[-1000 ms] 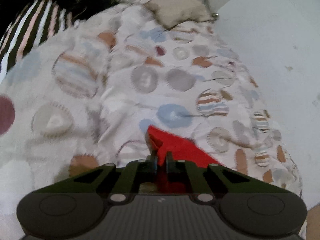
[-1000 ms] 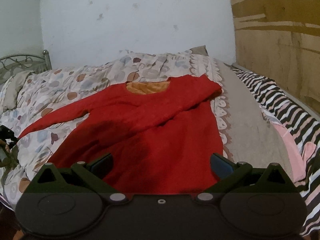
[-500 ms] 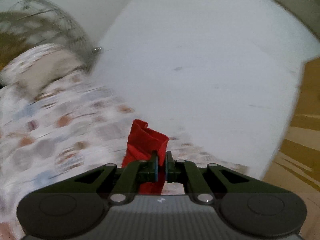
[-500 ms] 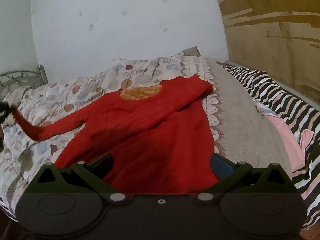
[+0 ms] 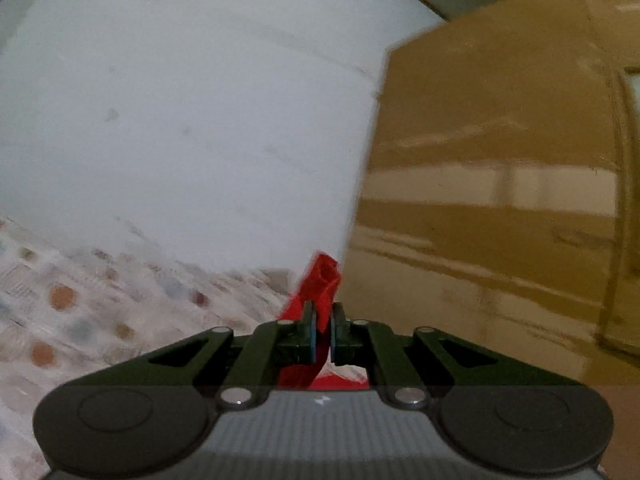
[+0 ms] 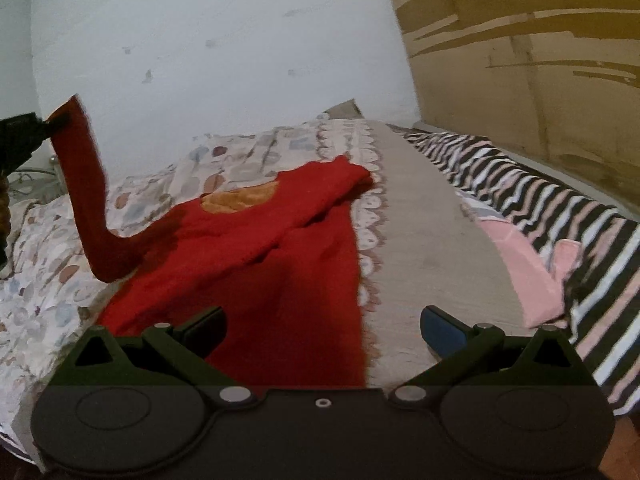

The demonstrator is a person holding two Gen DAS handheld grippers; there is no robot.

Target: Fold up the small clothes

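A: Well, in the left wrist view the left gripper (image 5: 323, 330) is clenched on the cuff of the red long-sleeved knit top (image 5: 320, 280); a second ago it was low over the patterned bedspread (image 5: 80, 300), now it faces the wall.

B: So the sleeve is lifted for folding inward. And the right wrist view?

A: The right gripper (image 6: 322, 330) hangs released above the top's body, which lies on the bed. No readable writing anywhere.

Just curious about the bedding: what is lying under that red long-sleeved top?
Under the red long-sleeved top lies a pale quilt with coloured spots, its beige border alongside. Whatever the quilt looks like beneath the top is covered.
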